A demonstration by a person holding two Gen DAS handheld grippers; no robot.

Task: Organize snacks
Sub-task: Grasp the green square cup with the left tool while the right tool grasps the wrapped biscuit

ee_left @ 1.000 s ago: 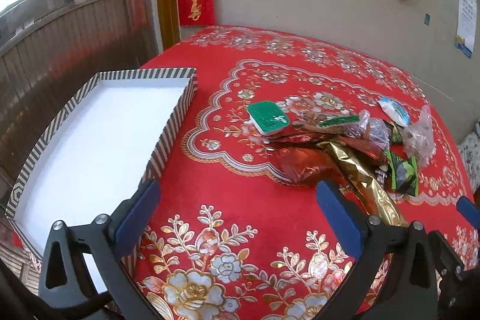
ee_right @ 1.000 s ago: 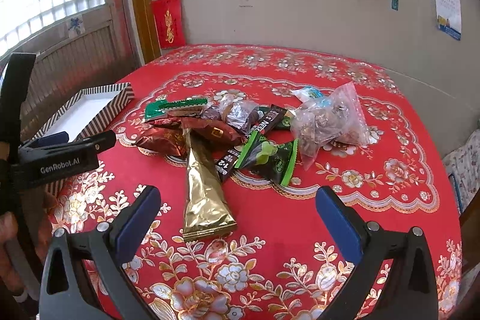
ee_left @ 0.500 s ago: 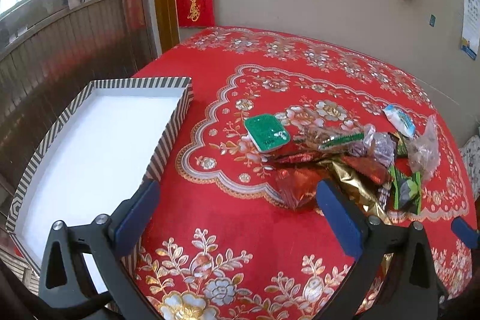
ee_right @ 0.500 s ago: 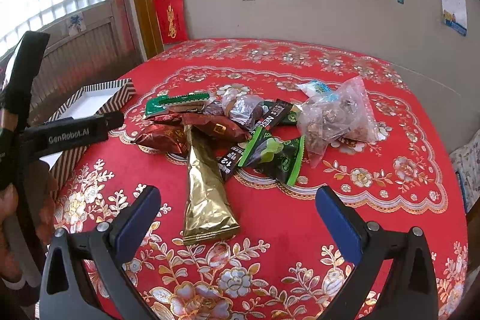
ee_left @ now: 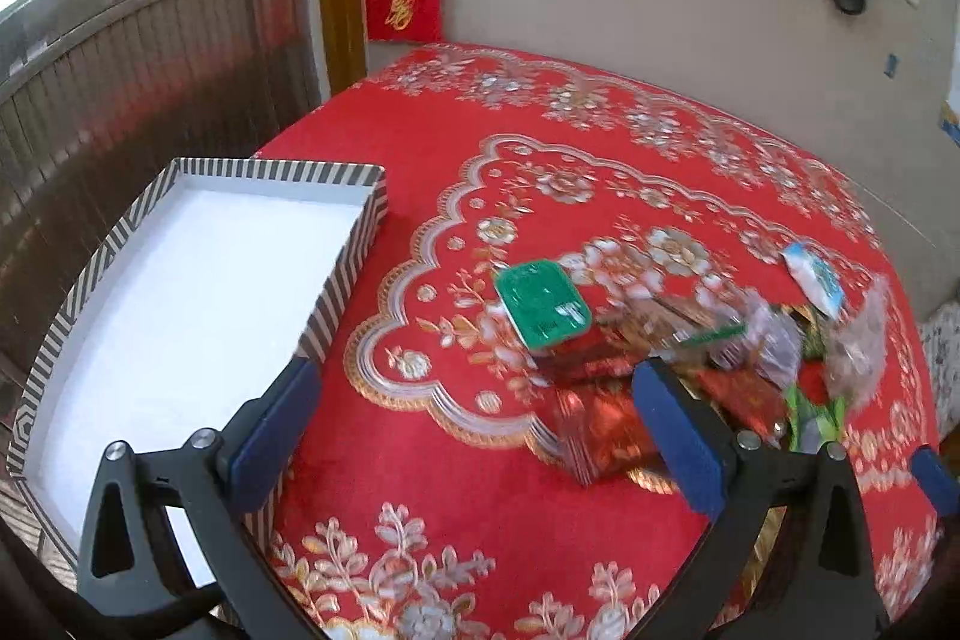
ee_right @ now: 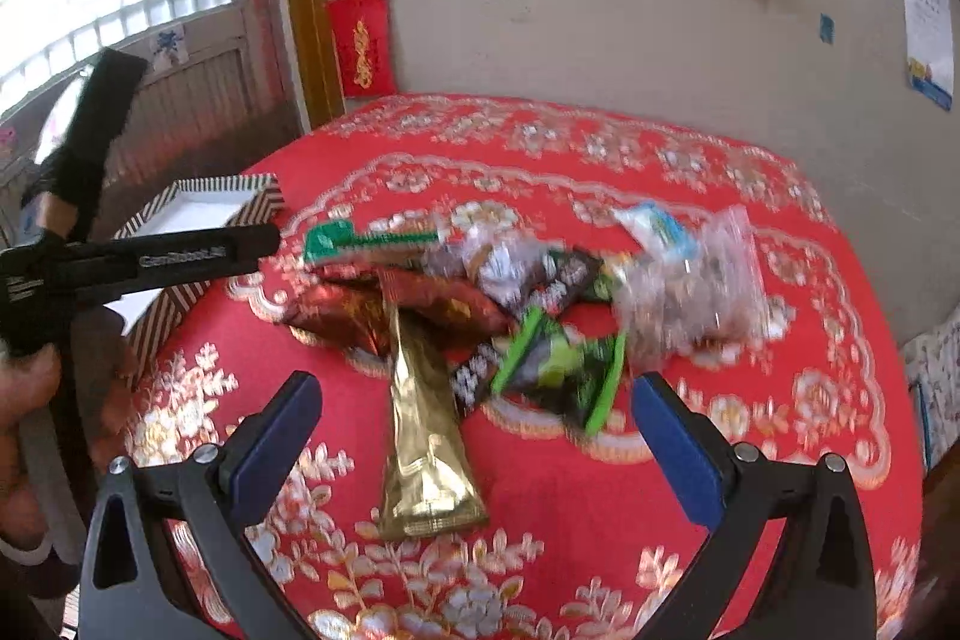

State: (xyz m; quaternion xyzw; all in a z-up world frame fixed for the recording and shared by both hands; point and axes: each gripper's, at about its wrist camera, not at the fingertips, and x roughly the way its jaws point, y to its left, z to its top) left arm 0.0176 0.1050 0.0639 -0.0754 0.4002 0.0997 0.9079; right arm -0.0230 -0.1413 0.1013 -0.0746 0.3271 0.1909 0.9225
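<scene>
Two grippers are being held wide apart over the red tablecloth (ee_left: 420, 460), nothing gripped.
The left gripper (ee_left: 474, 418) is being hovered between the striped tray (ee_left: 348, 274) and the snack pile (ee_left: 660, 358); the right gripper (ee_right: 477, 430) is being aimed at the gold packet (ee_right: 423, 436) lying at the pile's near edge.
</scene>
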